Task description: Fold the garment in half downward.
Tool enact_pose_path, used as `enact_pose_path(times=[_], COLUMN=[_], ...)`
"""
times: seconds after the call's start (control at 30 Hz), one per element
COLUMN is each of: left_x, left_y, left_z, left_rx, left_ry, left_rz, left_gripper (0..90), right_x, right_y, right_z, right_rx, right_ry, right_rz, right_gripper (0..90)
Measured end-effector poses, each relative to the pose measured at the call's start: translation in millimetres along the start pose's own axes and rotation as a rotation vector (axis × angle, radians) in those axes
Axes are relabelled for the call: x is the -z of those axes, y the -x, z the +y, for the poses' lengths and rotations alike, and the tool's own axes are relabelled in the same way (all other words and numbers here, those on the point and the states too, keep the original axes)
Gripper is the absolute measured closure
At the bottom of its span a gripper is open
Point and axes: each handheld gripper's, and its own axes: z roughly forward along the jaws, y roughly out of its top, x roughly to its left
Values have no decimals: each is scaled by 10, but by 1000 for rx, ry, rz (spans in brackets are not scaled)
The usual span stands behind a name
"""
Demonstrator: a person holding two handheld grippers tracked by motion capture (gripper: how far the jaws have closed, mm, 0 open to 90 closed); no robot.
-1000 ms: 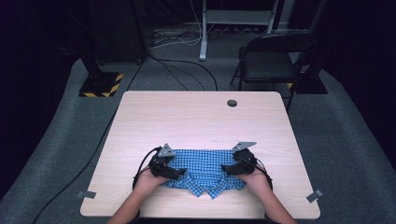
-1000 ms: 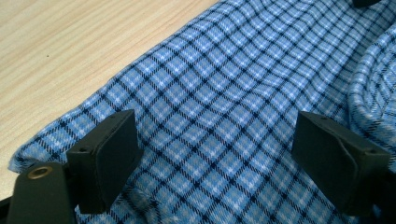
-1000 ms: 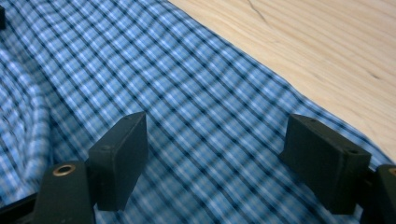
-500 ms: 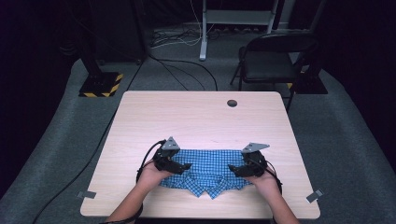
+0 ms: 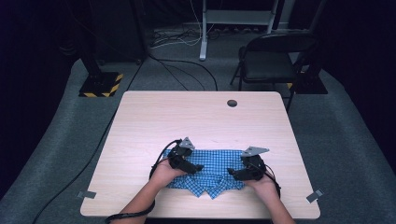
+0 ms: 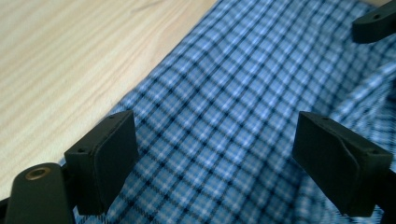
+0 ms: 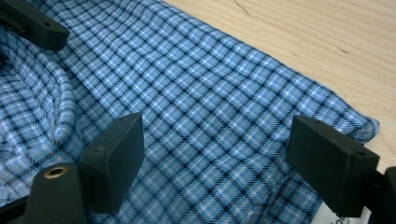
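Note:
A folded blue checked shirt [image 5: 212,163] lies near the front edge of the wooden table [image 5: 201,121], its collar pointing toward the person. My left gripper [image 5: 198,167] hovers over the shirt's left part, open, with the checked cloth [image 6: 219,121] spread between and below its jaws. Over the right part my right gripper [image 5: 232,173] is also open, nothing pinched, the cloth [image 7: 210,116] beneath it. The collar fold [image 7: 42,107] curls at the left of the right gripper view. In each gripper view the other gripper's black jaw tip peeks in at a top corner.
A round cable hole [image 5: 232,103] sits near the table's far edge. A black chair [image 5: 273,60] stands behind the table at the right, a stand with a striped base [image 5: 100,84] at the left. Tape marks [image 5: 314,195] stick to the front corners.
Both grippers have turned inward over the shirt, their tips now pointing at each other. The right hand shifted slightly toward the front edge.

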Motion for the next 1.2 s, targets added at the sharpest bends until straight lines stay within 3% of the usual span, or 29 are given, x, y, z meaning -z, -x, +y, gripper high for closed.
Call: enact_pose_path(times=[0.2, 0.47, 0.67, 0.9, 1.2], left_x=[39, 220, 428, 480, 441], left_y=[-56, -80, -122, -158, -141], left_z=[-90, -140, -231, -373, -481], left_rx=[31, 17, 33, 38, 24], left_ry=[4, 16, 40, 27, 33], left_rz=[-7, 50, 76, 84, 82], left_gripper=[139, 146, 143, 142, 137], right_x=[-10, -7, -16, -197, -465], right_y=[5, -31, -207, -443, -541], right_z=[-17, 14, 187, 321, 397], right_rx=[-7, 1, 41, 76, 128], right_ry=[2, -7, 3, -11, -97], right_rz=[-2, -3, 57, 135, 93], right_gripper=[181, 173, 174, 171, 176])
